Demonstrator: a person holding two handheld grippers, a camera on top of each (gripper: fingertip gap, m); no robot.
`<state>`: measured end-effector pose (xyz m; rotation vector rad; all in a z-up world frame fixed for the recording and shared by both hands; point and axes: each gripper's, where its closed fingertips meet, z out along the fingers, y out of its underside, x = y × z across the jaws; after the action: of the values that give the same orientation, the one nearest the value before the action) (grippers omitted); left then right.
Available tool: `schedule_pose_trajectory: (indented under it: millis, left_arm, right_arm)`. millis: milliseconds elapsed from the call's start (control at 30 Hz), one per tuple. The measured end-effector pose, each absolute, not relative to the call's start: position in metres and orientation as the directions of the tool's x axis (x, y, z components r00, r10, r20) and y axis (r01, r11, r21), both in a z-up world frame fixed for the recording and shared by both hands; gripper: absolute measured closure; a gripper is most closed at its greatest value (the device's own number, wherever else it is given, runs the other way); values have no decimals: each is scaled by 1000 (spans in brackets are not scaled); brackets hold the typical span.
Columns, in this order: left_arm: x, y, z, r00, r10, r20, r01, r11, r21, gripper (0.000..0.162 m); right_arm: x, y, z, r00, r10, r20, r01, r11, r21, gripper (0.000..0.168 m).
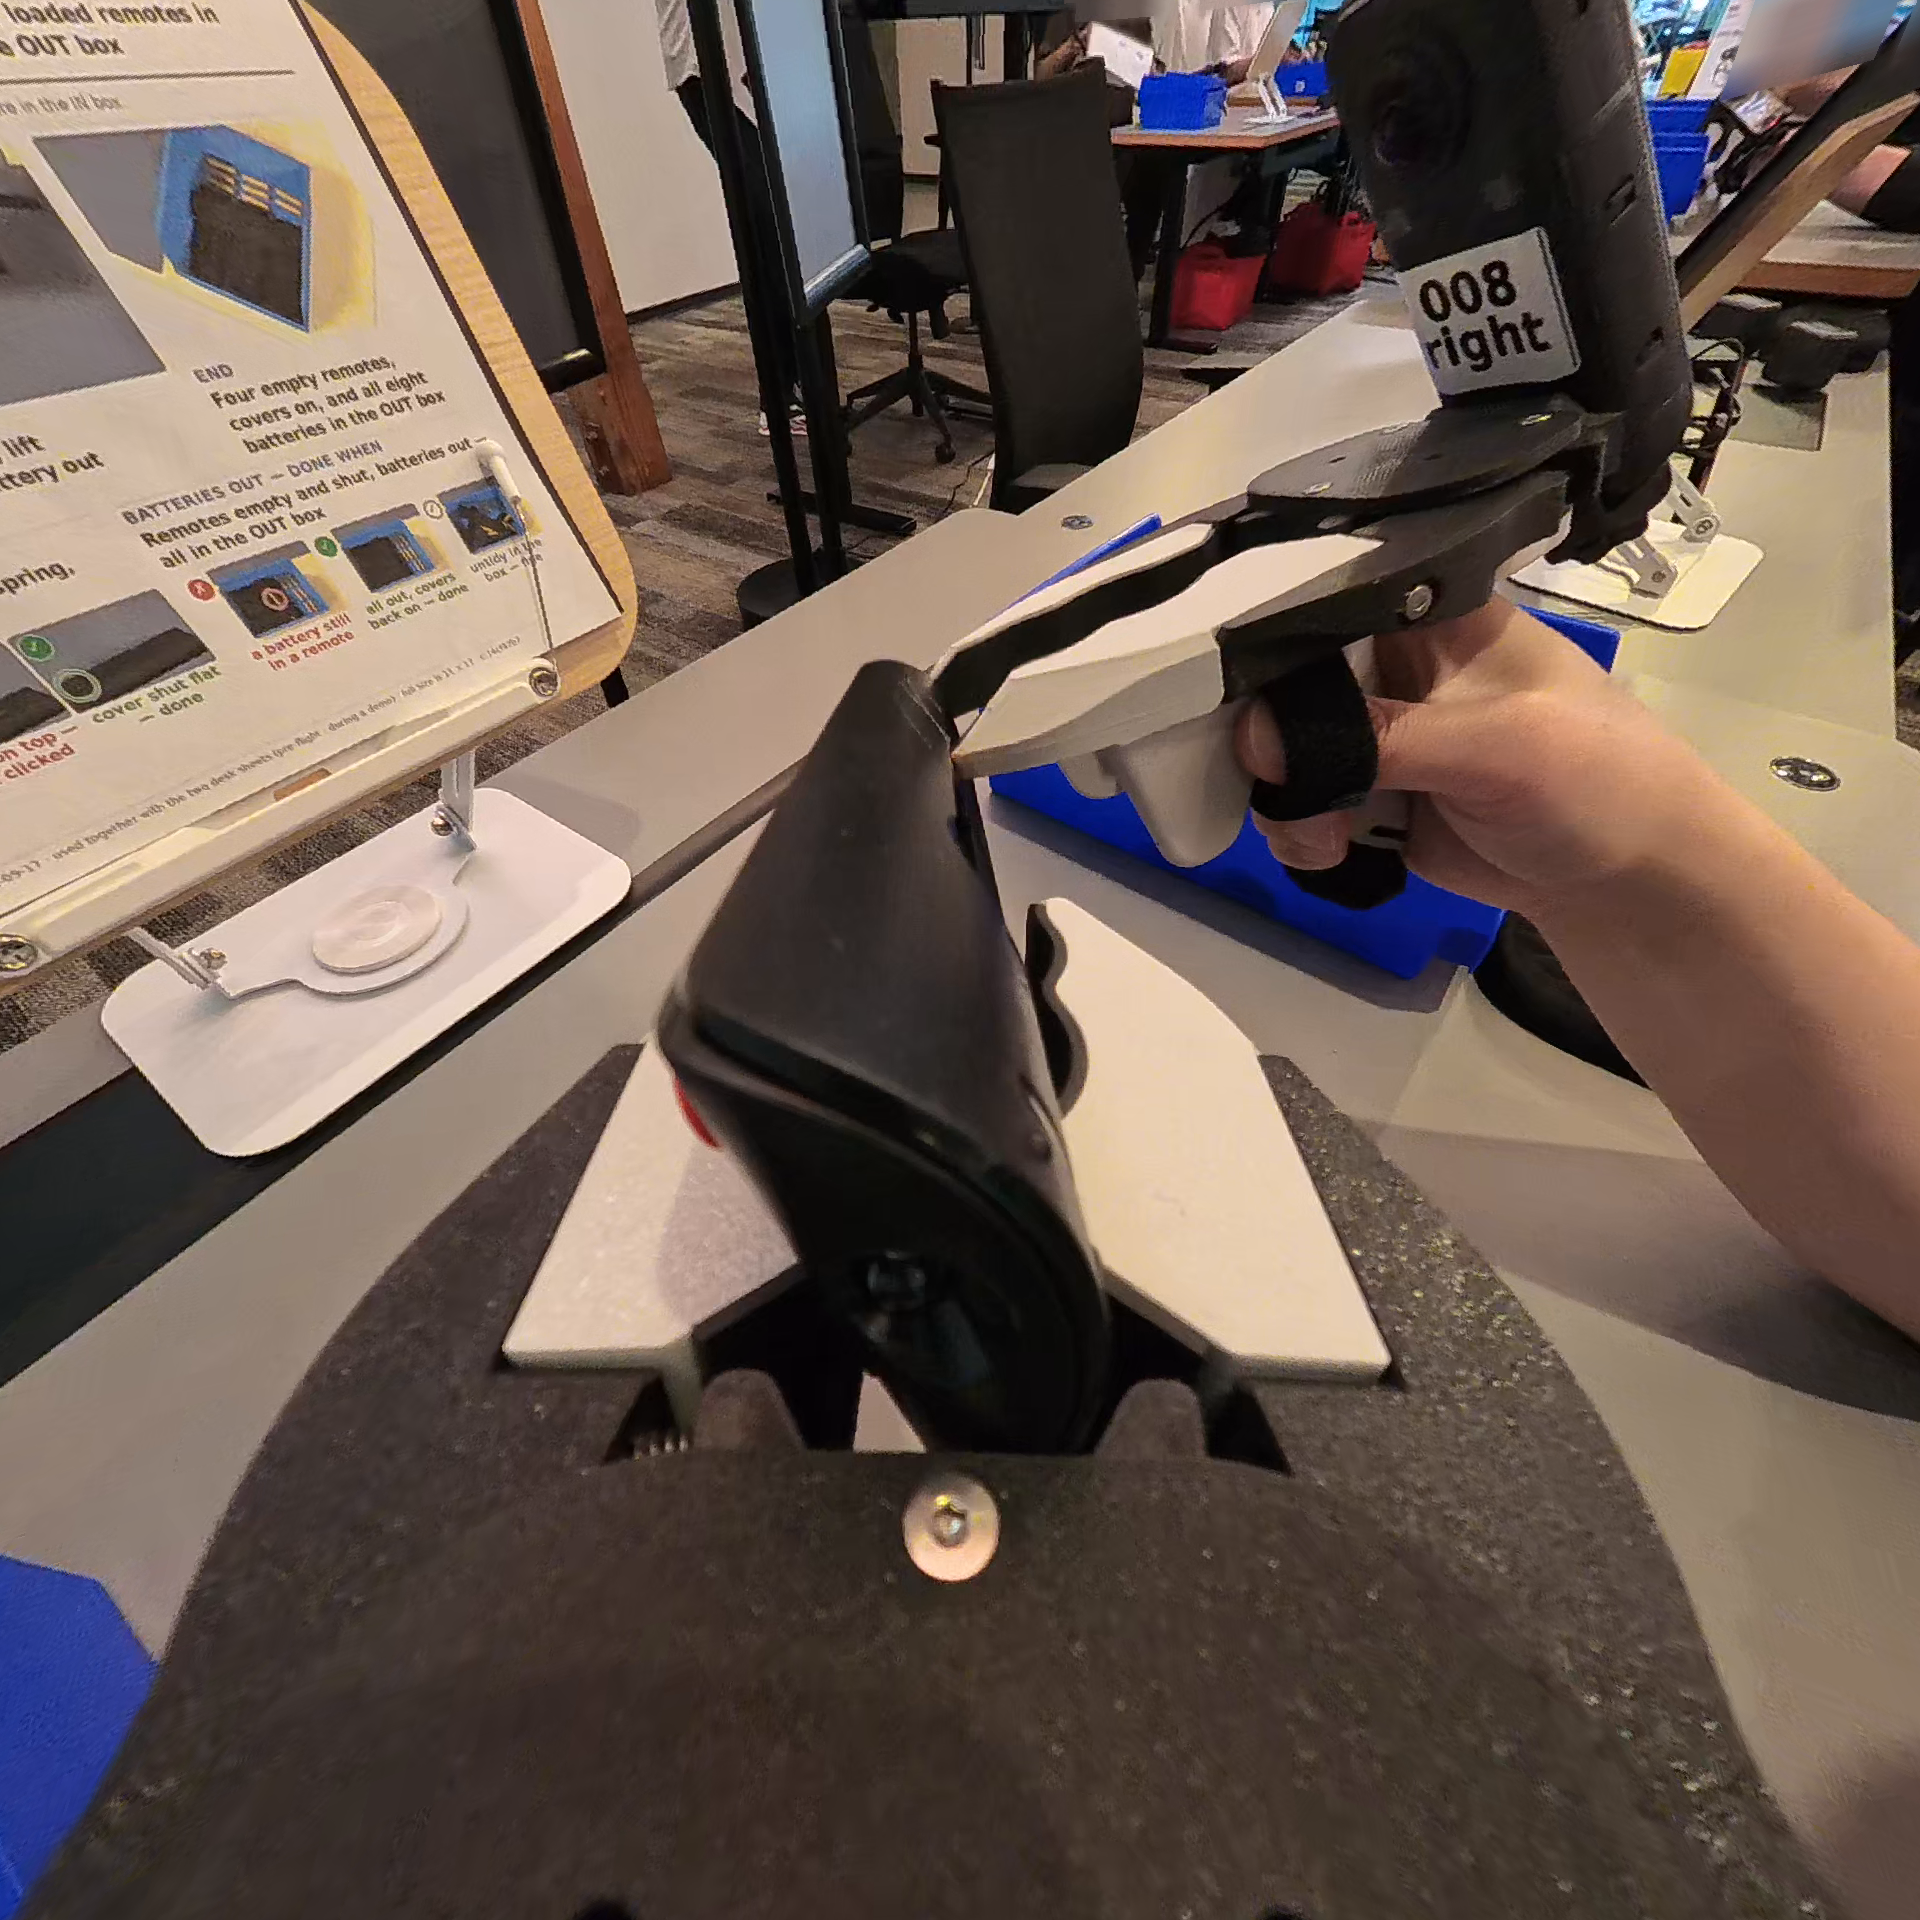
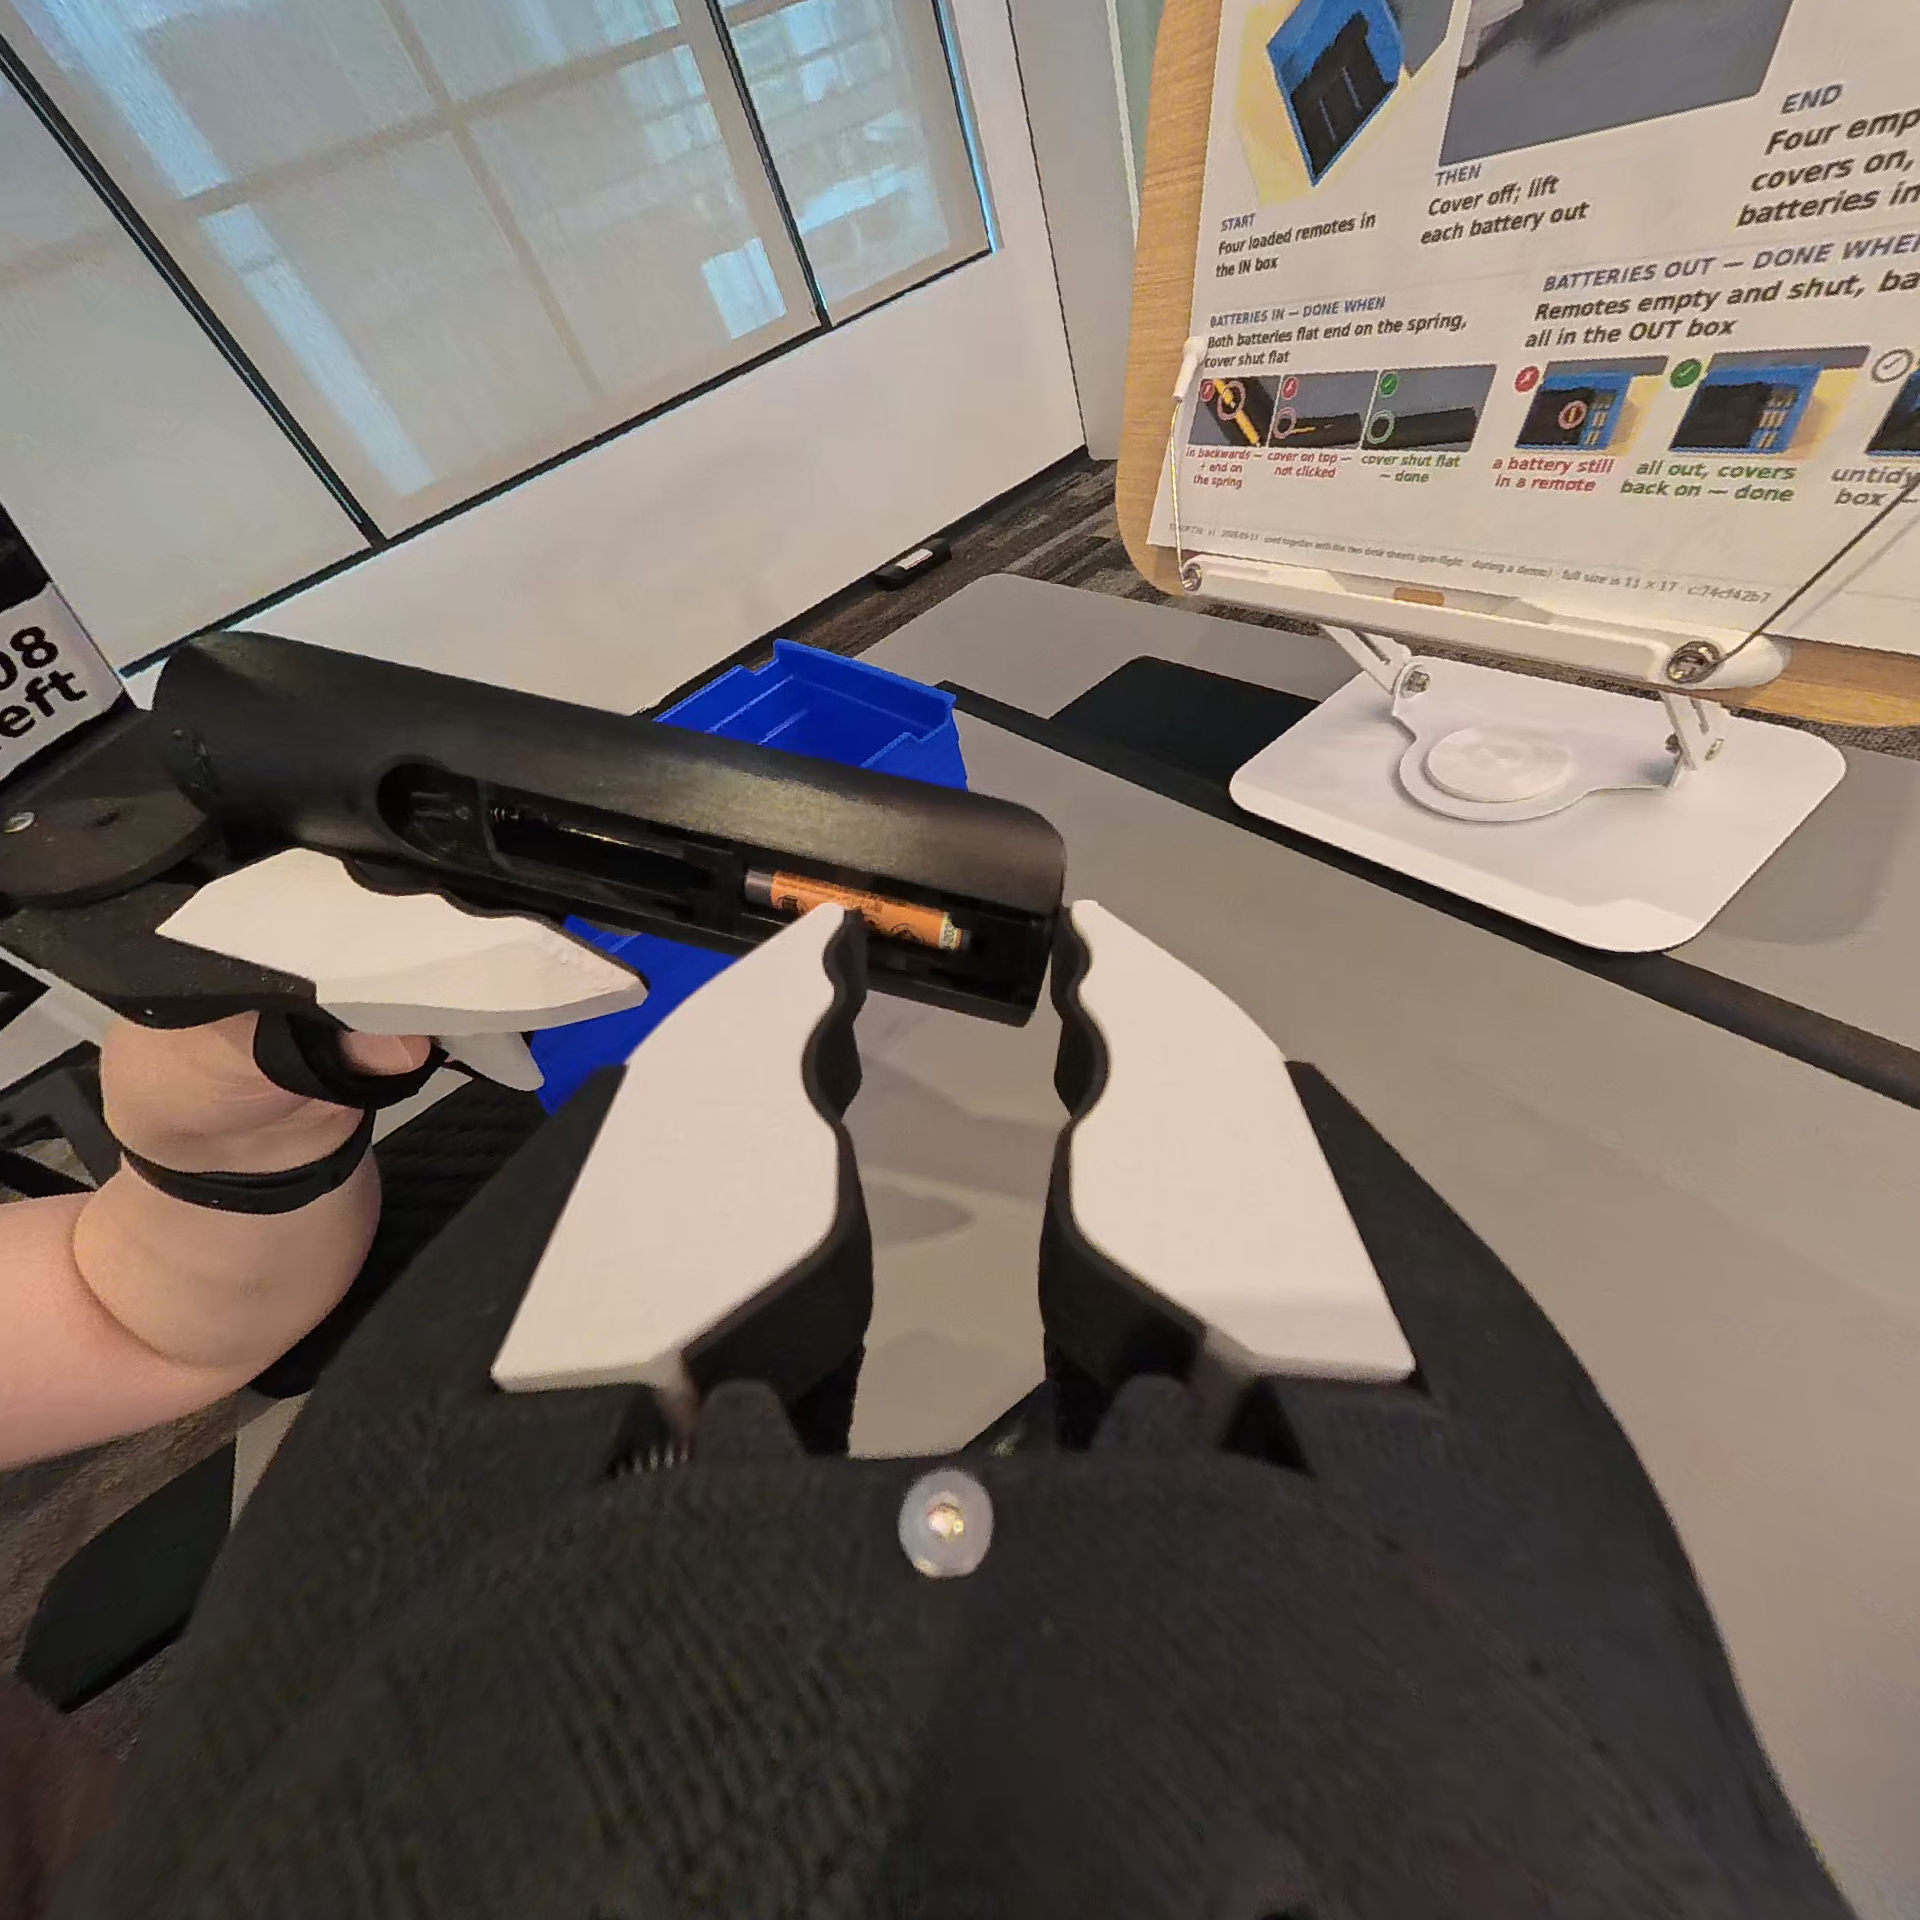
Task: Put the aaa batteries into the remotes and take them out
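My left gripper (image 1: 883, 935) is shut on a black remote (image 1: 883, 1039) and holds it up above the grey table (image 1: 312, 1299). In the right wrist view the remote (image 2: 623, 790) lies sideways with its battery compartment open. One orange and black AAA battery (image 2: 831, 896) sits in the slot nearest my right gripper; the other slot looks empty. The left gripper's white fingers (image 2: 416, 966) clamp the remote's other end. My right gripper (image 2: 961, 935) is open and empty, its tips at the battery end. It also shows in the left wrist view (image 1: 951, 717), reaching in from the right. No cover is in view.
A blue box (image 2: 831, 707) stands on the table behind the remote, also seen in the left wrist view (image 1: 1247, 894). An instruction sheet on a white stand (image 2: 1538, 790) stands at the table's far edge. Another blue thing (image 1: 52, 1714) is at the lower left. Chairs and desks stand beyond.
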<state>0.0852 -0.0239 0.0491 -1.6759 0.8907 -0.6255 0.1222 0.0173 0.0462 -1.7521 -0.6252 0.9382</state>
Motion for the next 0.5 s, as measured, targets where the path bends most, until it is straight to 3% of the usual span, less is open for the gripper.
schedule_pose_trajectory:
  millis: [500]
  left_arm:
    - [86,-25,51,573,-818,-47,-252,-121,-960,135]
  right_arm:
    - [124,16,48,548,775,-315,-19,-365,-931,135]
